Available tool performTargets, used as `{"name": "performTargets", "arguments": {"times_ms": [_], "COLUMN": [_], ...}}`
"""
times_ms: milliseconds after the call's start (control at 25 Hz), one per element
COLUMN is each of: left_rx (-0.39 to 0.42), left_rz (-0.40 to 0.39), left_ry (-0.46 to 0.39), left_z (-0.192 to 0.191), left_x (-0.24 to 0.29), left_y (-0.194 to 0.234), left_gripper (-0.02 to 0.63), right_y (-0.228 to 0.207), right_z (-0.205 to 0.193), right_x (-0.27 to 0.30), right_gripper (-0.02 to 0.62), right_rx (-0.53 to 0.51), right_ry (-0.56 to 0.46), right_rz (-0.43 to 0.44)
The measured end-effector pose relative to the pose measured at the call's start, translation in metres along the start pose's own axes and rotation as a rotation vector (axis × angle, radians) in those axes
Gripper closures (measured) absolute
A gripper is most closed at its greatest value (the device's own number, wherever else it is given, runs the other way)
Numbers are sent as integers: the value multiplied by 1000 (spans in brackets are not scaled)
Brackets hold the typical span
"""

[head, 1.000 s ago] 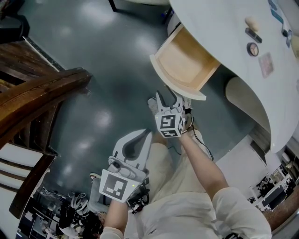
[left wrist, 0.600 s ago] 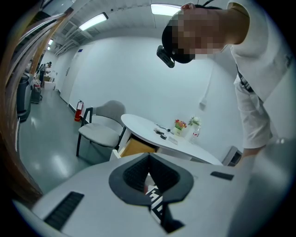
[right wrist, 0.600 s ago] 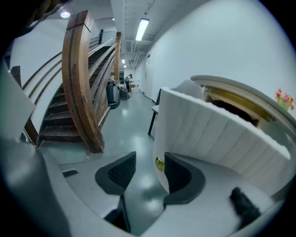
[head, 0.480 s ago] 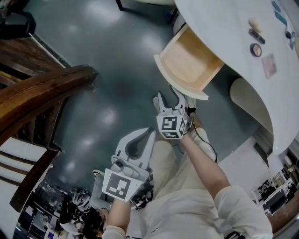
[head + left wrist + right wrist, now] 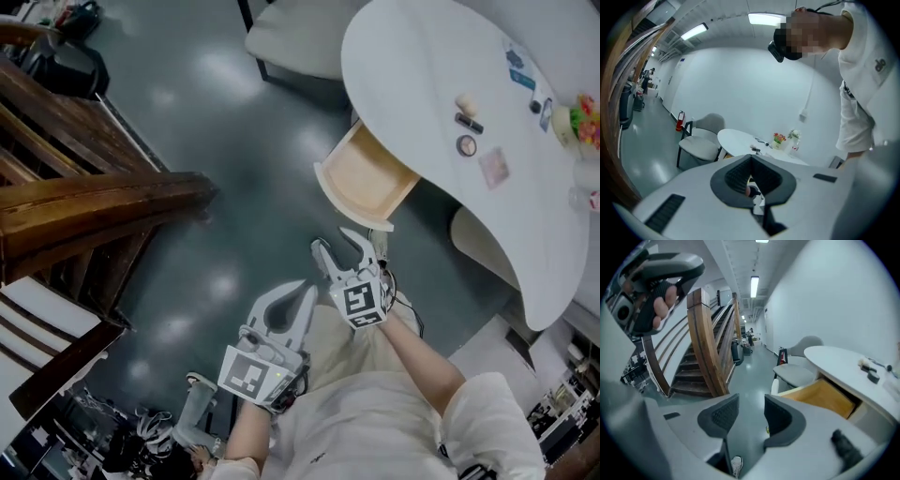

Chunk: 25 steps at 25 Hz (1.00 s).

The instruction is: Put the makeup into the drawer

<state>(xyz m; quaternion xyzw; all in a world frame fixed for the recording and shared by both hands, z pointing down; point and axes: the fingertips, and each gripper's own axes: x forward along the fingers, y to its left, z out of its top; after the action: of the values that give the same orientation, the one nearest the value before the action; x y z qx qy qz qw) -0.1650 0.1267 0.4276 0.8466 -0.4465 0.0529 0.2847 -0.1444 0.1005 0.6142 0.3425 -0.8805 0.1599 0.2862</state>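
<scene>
The small round makeup compact (image 5: 466, 145), one o'clock from right tool (image 5: 333, 242) (jaws apart), seems light, slippery: take its rim; left tool (image 5: 302, 291) together, empty

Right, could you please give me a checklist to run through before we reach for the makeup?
1. Drawer open: ok; the drawer is pulled out from under the table and looks empty.
2. Makeup reachable: ok; the round compact lies uncovered on the table.
3. Right gripper ready: ok; jaws apart, nothing between them.
4. Left gripper ready: not ok; jaws together, empty.
5. Grippers at the table: not ok; both hang over the floor, short of it.
</scene>
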Motion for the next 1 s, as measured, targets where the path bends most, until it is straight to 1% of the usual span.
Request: {"name": "performTargets", "arguments": {"times_ms": [120, 200, 280, 400, 440, 680, 840, 1000], "left_rx": [-2, 9, 27, 34, 36, 82, 137, 160], "left_rz": [-7, -11, -17, -30, -35, -82, -114, -144], "left_ry": [-22, -40, -58, -76, -80, -108, -113, -128], "left_z": [21, 33, 45, 63, 68, 88, 96, 100], "left_x": [-7, -10, -9, -6, -5, 3, 17, 33], "left_y": [-23, -36, -46, -65, -74, -131, -160, -183], "left_gripper": [597, 597, 597, 597, 597, 597, 597, 597], "right_y": [-8, -18, -32, -50, -54, -71, -87, -109], "right_z": [35, 61, 86, 119, 128, 160, 177, 186], "right_x": [-40, -63, -84, -122, -135, -207, -243, -272], "right_gripper": [436, 443, 455, 507, 514, 528, 554, 575], "right_rx": [0, -25, -50, -55, -54, -74, -84, -73], "right_ry": [-44, -80, -125, -196, -215, -295, -347, -392], "right_rz": [36, 41, 20, -22, -29, -76, -99, -121]}}
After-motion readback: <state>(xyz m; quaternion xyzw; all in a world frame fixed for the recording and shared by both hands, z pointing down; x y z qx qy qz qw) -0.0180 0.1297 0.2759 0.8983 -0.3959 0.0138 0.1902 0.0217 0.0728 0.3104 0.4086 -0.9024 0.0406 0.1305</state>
